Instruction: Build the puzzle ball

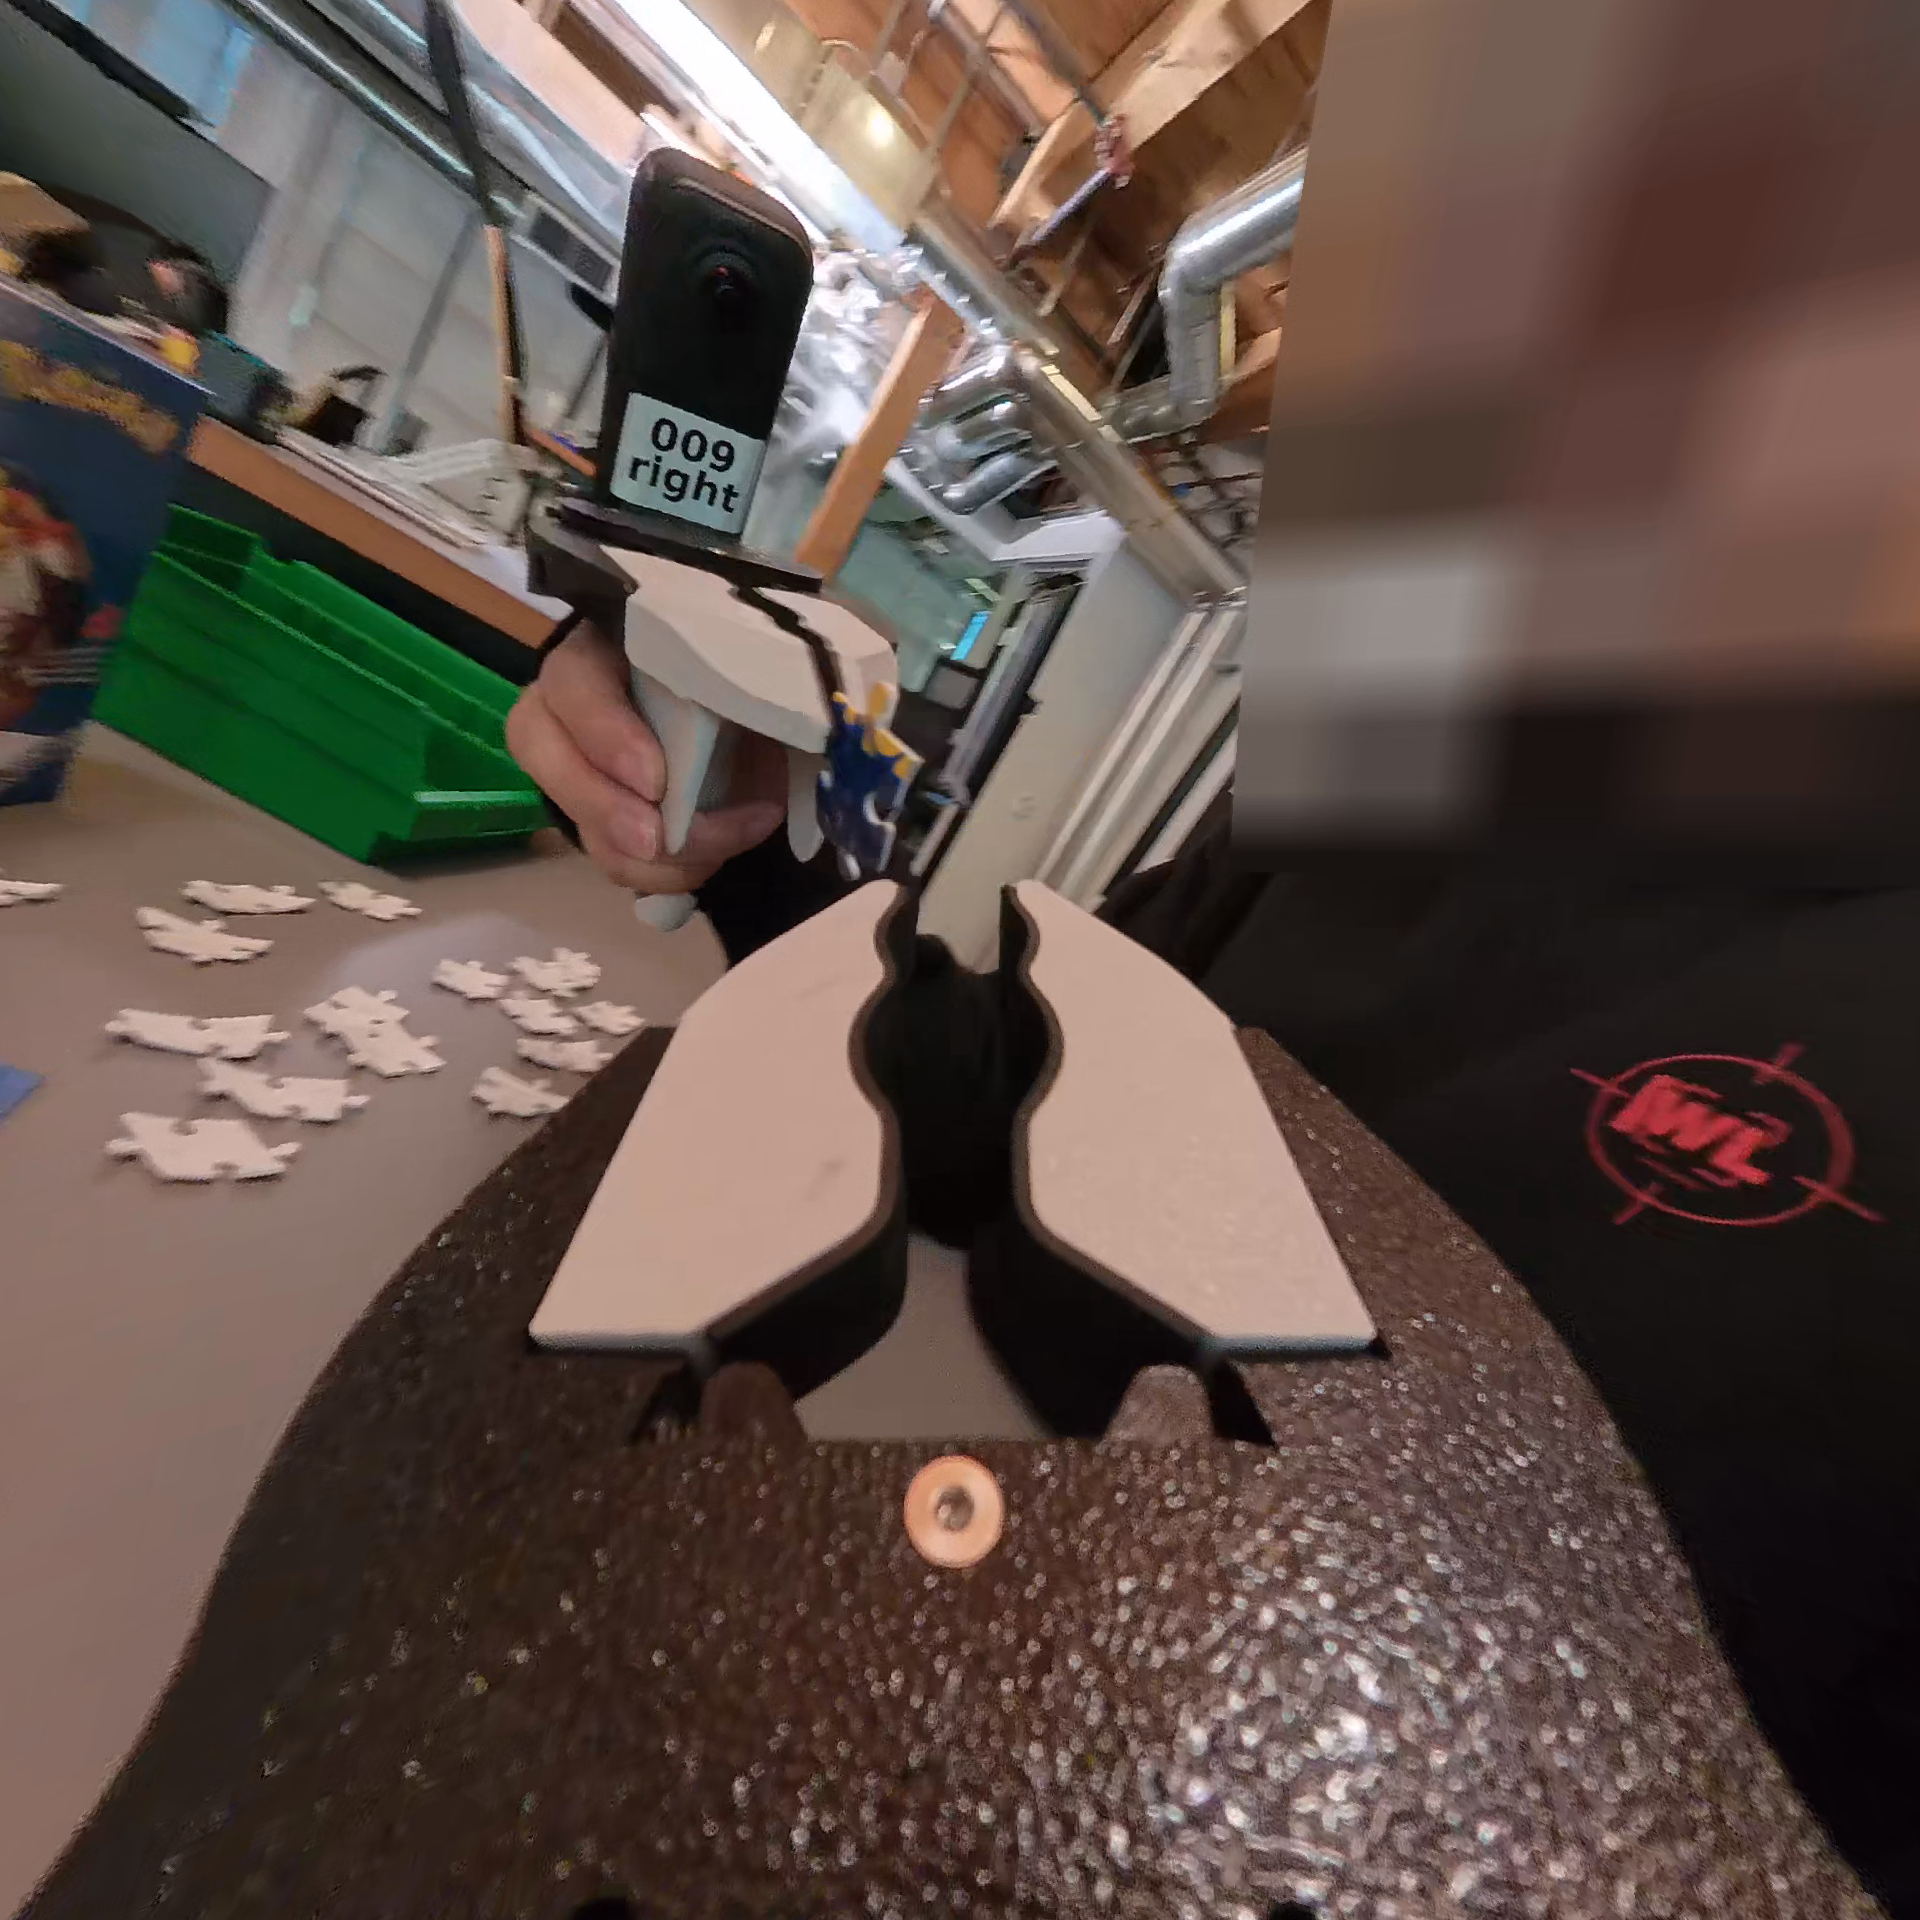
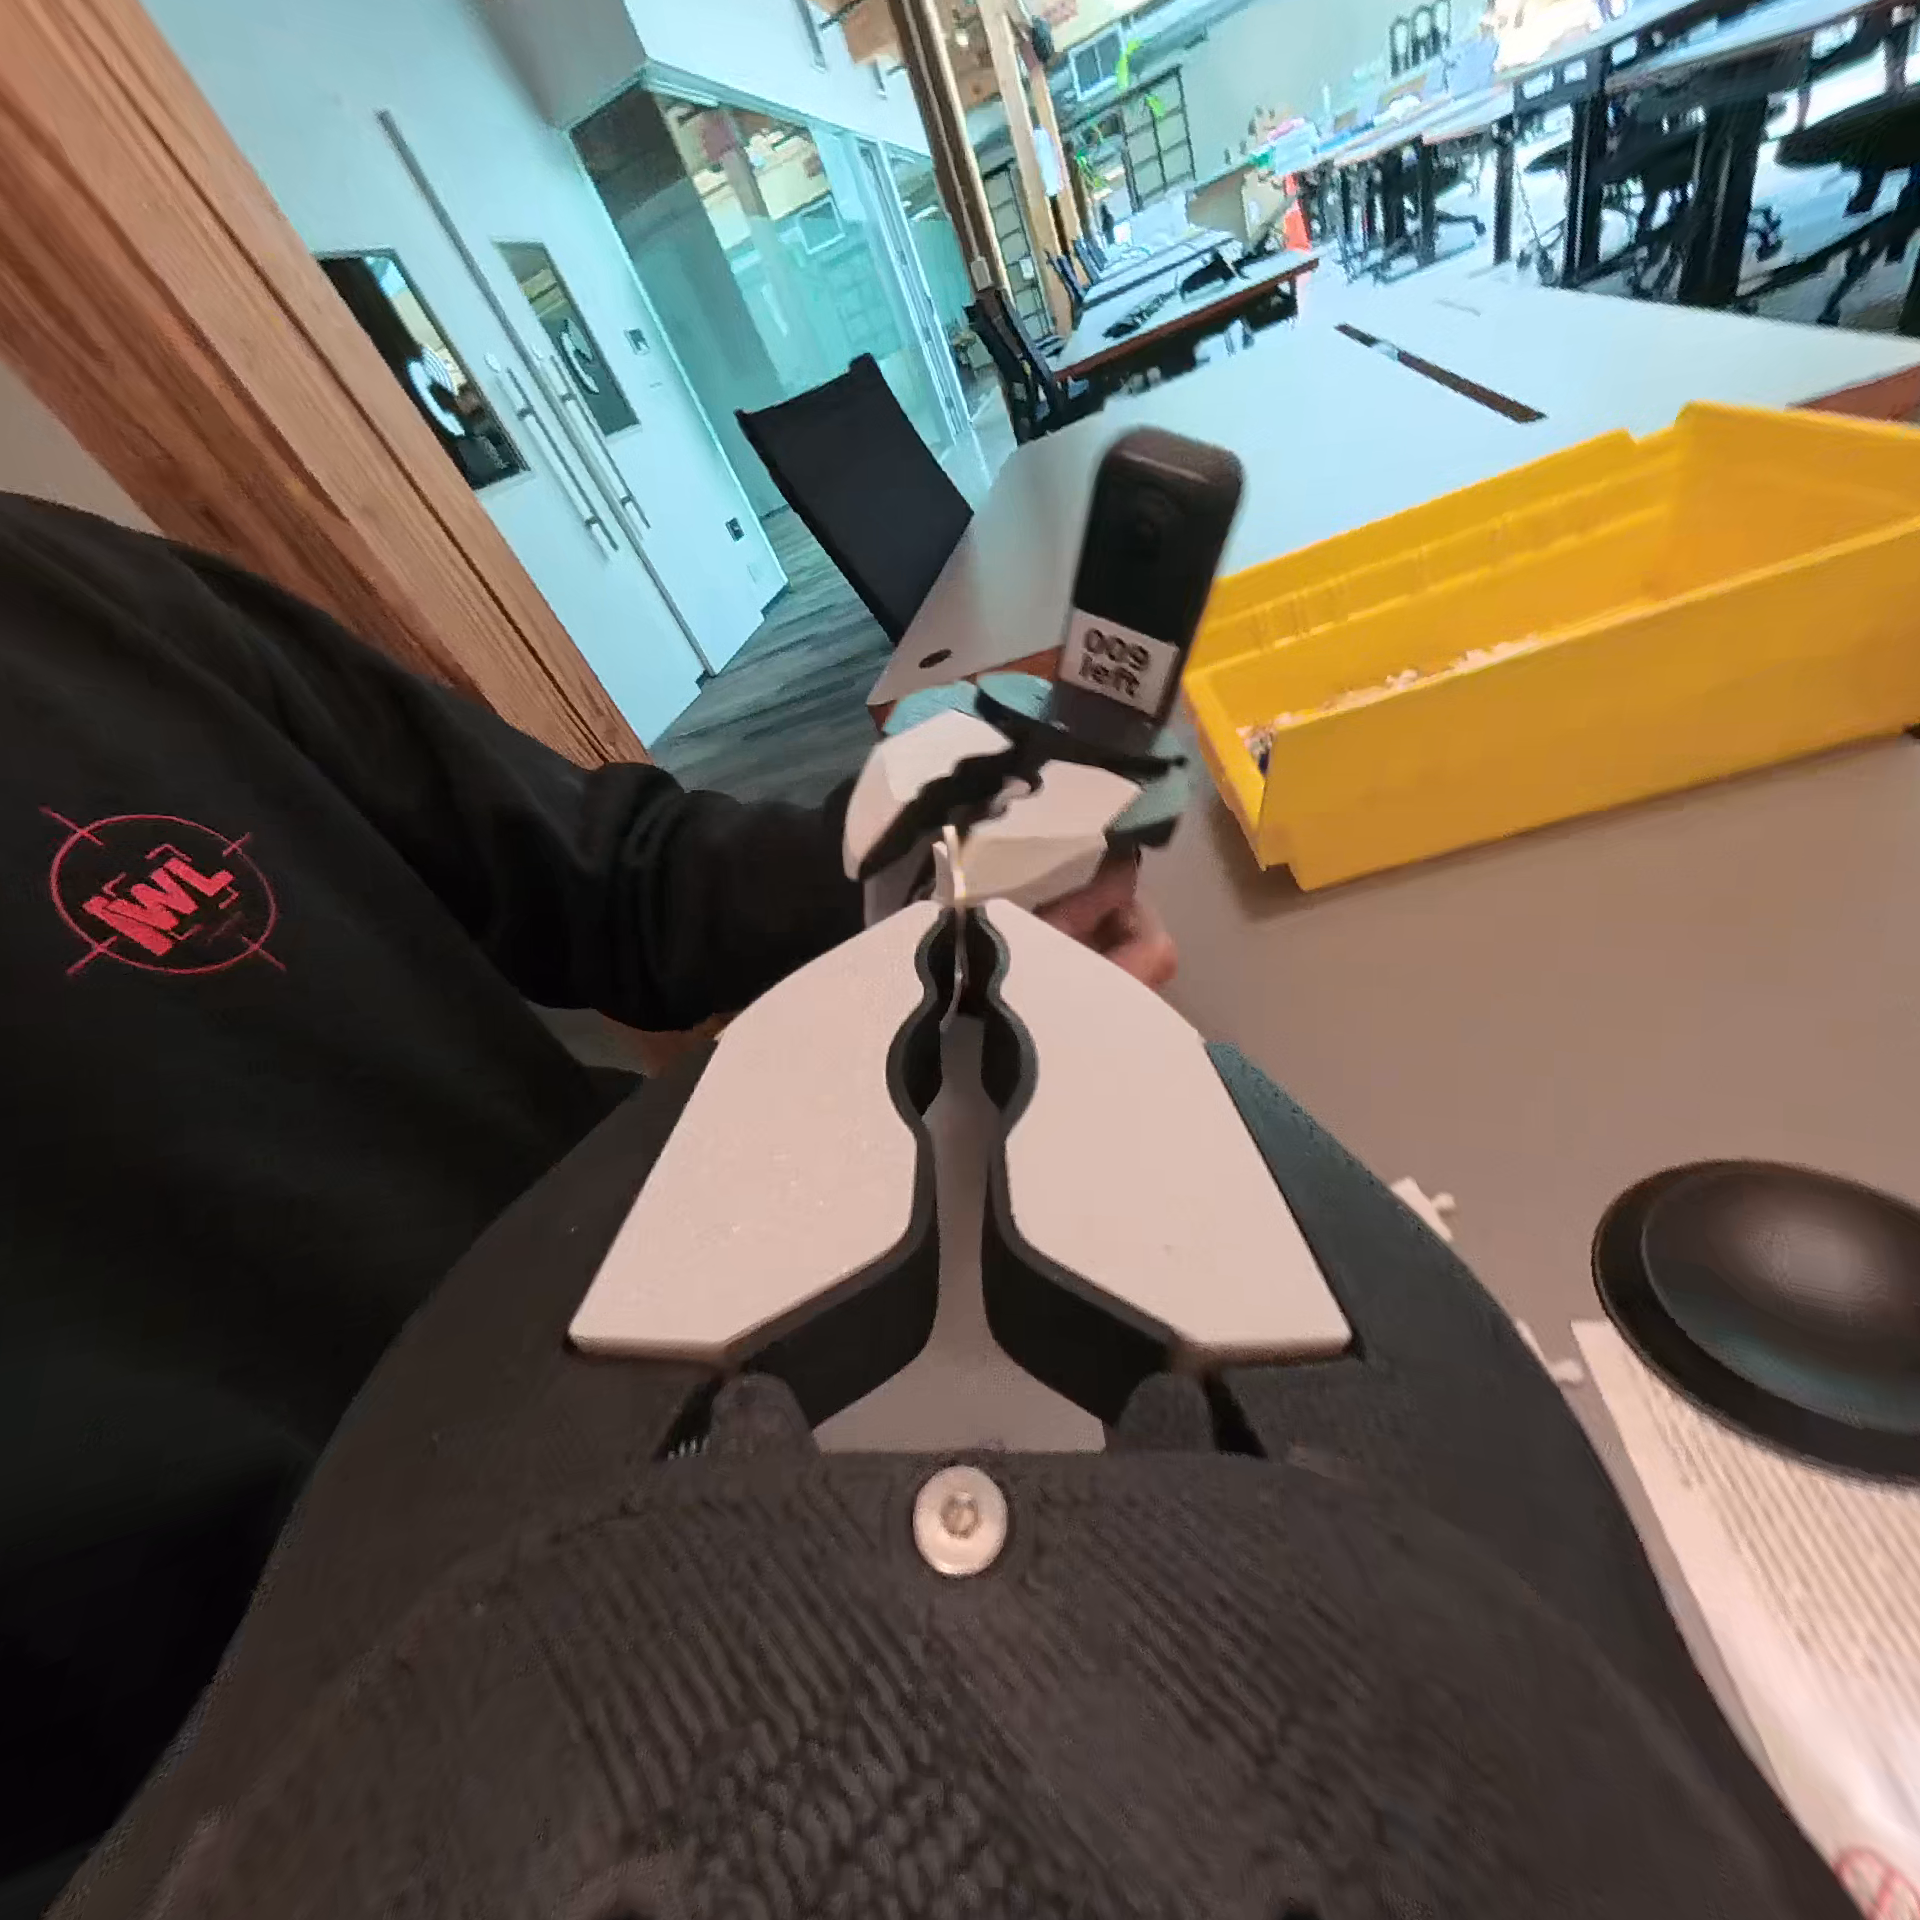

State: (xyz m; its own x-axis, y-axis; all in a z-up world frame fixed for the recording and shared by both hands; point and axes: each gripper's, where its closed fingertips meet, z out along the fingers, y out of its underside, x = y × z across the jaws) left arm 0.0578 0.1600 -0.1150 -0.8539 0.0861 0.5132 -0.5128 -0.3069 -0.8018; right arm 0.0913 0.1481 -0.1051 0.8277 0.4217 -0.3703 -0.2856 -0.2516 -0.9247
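The left gripper [image 1: 951, 914], seen from its own wrist camera, has its two pale grey, black-edged jaws spread with a clear gap at the tips and nothing between them; it is raised above the grey tabletop [image 1: 156, 1299] and faces the person's black sweatshirt [image 1: 1558, 1351] with a red round emblem; across from it the right gripper [image 1: 831, 758], white-bodied with a black camera on top and held in a bare hand [image 1: 613, 769], has its jaws pinching a curved blue puzzle piece with yellow markings [image 1: 862, 790], which hangs below the tips in the air just beyond the left gripper's tips; in the right wrist view the same piece shows only as a thin pale edge [image 2: 954, 935] clamped between the nearly closed jaws of the right gripper [image 2: 961, 920], and the left gripper [image 2: 961, 831] sits close behind it, blurred, so whether they touch I cannot tell; a scatter of white, face-down puzzle pieces [image 1: 343, 1029] lies loose on the tabletop to the left of the grippers; behind them stands a stack of green plastic bins [image 1: 312, 707] and, at the left edge, a blue printed puzzle box [image 1: 62, 582]; on the other side of the tabletop sits a yellow plastic bin [image 2: 1558, 665] with small pale bits inside, and nearer the camera a black domed round stand [image 2: 1787, 1288] rests on a white printed sheet [image 2: 1787, 1621].
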